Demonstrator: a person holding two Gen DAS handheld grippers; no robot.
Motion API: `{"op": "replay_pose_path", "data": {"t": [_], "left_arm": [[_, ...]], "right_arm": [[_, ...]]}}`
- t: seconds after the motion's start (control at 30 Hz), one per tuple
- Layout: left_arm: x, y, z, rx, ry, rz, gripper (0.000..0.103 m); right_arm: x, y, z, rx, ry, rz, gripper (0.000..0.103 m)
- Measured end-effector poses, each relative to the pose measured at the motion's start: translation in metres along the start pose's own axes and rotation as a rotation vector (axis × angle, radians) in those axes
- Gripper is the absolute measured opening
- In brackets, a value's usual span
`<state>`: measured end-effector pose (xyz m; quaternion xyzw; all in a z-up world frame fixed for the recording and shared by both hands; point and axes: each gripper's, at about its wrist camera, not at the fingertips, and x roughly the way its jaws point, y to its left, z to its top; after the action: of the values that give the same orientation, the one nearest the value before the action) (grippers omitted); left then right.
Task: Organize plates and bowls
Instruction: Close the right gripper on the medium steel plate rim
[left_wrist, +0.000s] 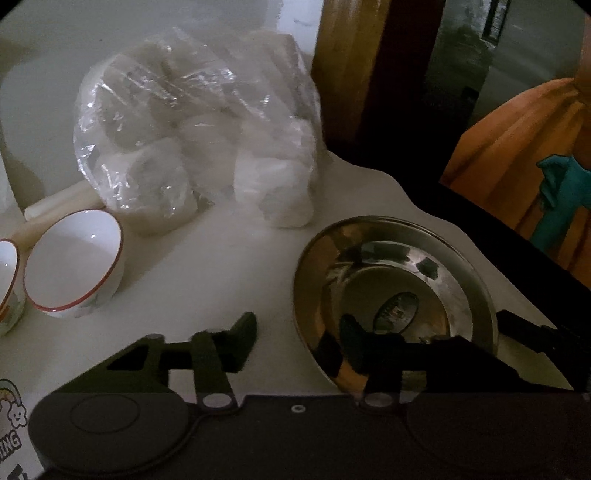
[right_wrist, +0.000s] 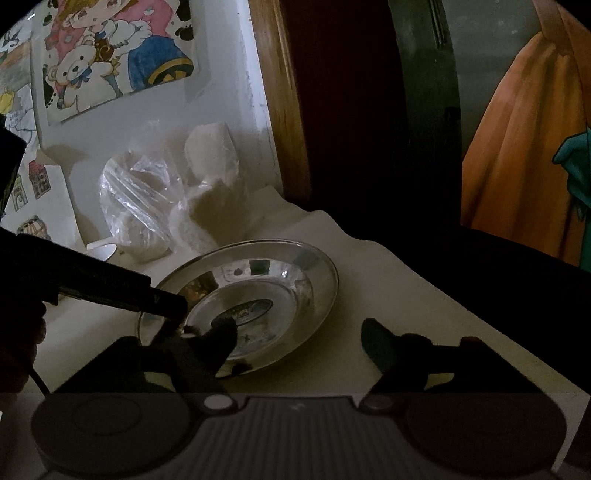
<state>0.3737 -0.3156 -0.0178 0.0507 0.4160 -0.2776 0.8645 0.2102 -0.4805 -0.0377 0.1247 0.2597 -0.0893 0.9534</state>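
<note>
White, dimly lit tabletop (left_wrist: 221, 258) runs to a white wall hung with cartoon drawings (right_wrist: 110, 48); a wooden door frame (left_wrist: 343, 74) and an orange curtain (left_wrist: 517, 155) stand beyond its far corner. A round label at the centre of the shiny round steel plate (left_wrist: 461, 266) is too blurred to read. That plate lies near the table's right edge. The left gripper (left_wrist: 301, 338) straddles its near-left rim, jaws apart, not pressing it. The right gripper (right_wrist: 299, 338) is also parted, one finger over the plate. Two white red-rimmed ceramic bowls (left_wrist: 70, 262) sit by the left edge, a clear plastic bag of white lumps (left_wrist: 192, 133) behind.
</note>
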Motion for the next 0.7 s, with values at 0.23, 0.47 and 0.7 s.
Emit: {"op": "replay_pose_path", "data": {"t": [0.23, 0.47, 0.7], "left_arm": [[0.003, -0.006, 0.001, 0.024, 0.002, -0.038, 0.029], [-0.004, -0.006, -0.003, 0.034, 0.010, -0.036, 0.028], [-0.025, 0.001, -0.012, 0.050, 0.006, -0.020, 0.028]], "right_arm": [[0.003, -0.002, -0.001, 0.014, 0.018, 0.026, 0.056], [0.001, 0.001, -0.003, 0.012, 0.013, 0.040, 0.036], [-0.011, 0.011, -0.009, 0.020, 0.017, 0.067, 0.036]]}}
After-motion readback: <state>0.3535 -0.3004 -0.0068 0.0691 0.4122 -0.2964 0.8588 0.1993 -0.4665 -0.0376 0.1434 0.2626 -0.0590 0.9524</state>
